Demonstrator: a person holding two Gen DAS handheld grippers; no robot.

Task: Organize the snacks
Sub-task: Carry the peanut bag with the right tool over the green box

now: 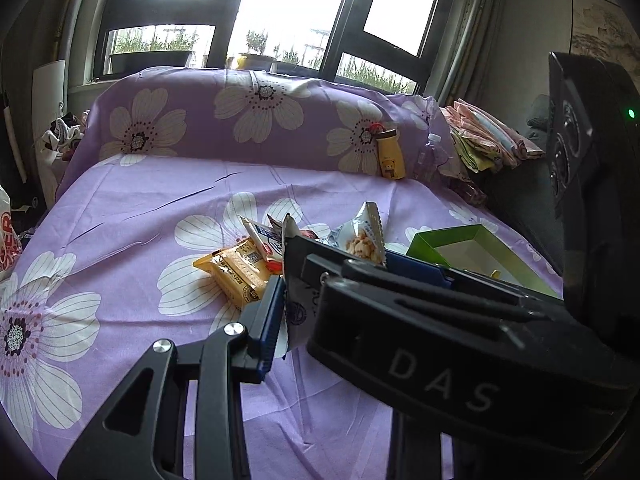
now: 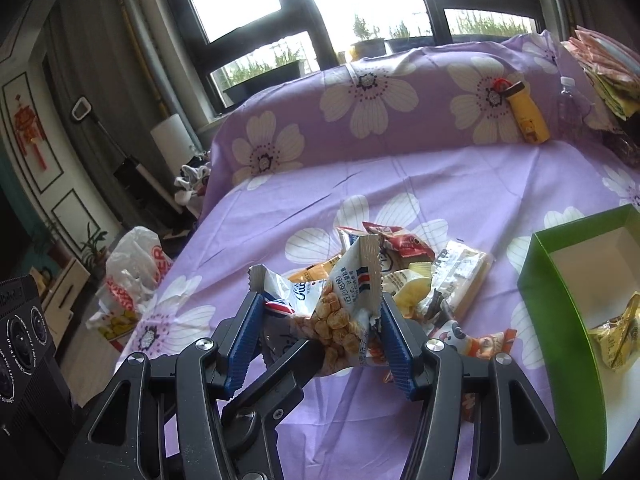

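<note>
Both grippers (image 2: 316, 324) on peanut packet (image 2: 340, 312)

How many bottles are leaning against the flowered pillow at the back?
2. A yellow bottle with a bear picture leans on the pillow; a clear plastic bottle stands just right of it. Others may be hidden by the folded cloths.

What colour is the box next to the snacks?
The box is bright green outside and pale cream inside. It shows best in the right wrist view.
</note>
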